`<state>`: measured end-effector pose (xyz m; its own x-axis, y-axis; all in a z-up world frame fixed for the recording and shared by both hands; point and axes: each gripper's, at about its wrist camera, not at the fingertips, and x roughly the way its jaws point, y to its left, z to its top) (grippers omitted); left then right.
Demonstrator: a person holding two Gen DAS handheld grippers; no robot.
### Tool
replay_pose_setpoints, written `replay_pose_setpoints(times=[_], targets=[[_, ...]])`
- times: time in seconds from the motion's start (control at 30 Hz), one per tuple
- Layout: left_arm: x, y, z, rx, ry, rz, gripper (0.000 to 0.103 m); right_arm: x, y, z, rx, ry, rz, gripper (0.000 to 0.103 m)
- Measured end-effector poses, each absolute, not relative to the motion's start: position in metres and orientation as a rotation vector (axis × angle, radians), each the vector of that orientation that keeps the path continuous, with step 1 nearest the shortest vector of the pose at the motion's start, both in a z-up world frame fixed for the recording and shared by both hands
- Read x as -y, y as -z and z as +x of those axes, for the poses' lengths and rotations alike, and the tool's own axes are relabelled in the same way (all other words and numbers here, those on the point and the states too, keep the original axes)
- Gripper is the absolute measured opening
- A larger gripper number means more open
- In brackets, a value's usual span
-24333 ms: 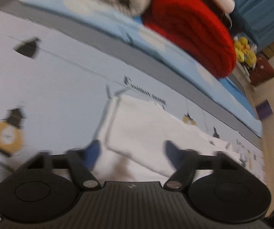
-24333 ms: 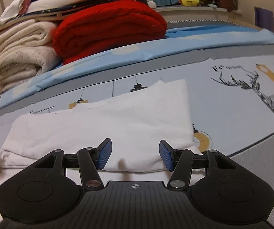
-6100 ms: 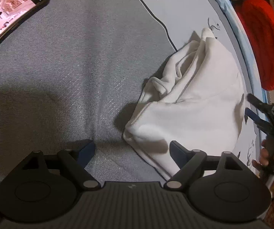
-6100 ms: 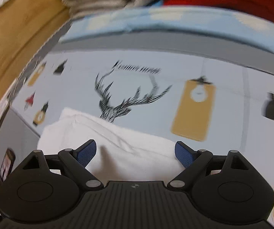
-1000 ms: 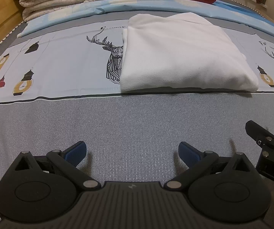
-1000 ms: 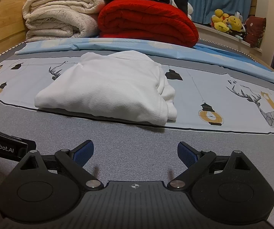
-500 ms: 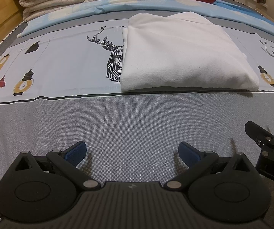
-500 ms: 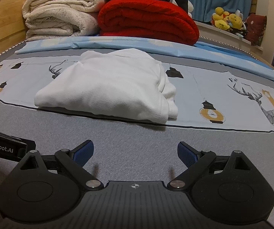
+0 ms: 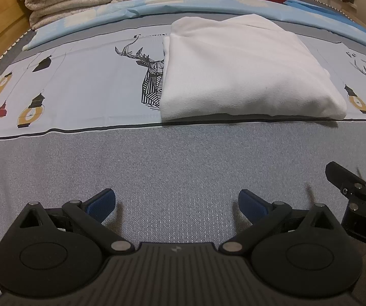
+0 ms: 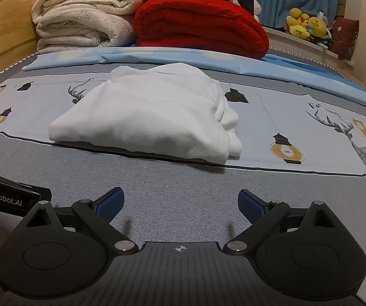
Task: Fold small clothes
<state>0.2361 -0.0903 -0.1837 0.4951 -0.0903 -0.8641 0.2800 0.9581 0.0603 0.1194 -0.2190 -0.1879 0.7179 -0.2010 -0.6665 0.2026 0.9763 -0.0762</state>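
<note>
Folded white garment (image 9: pixel 244 66) lies on the printed light-blue band of the bed cover (image 9: pixel 172 168), its near edge right at the black line where the grey band starts. Its left side covers part of a deer print (image 9: pixel 149 79); only antlers and half the chest show. In the right wrist view the layered folds are stacked at the garment's right end; what kind of garment it is can't be made out.

Left gripper (image 9: pixel 176 204): fingers spread wide, nothing between them, low over the grey band, well short of the garment. Right gripper (image 10: pixel 180 202): same, wide apart and empty, over the grey band near the bed's front edge.

Each gripper clips into the other's frame: the right one at the right edge of the left view, mostly cut off, lettering partial; the left one at the left edge of the right view, only a blue pad and a labelled bar.

Far side of the bed: cream blankets (image 10: pixel 83 23), red blanket (image 10: pixel 200 25), more folded items on top cut by the frame. Plush toys (image 10: pixel 306 26) on a ledge at far right, small and blurry. Dark object at the left edge of the left view, cut off, unidentifiable.
</note>
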Motion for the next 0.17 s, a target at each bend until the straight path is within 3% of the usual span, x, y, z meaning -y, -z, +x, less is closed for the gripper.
replay_pose_setpoints(times=[0.17], targets=[[0.0895, 0.1838, 0.2346, -1.026, 0.233, 0.208, 0.102, 0.2173, 0.1869, 0.1189, -0.733, 0.215, 0.006, 0.096]])
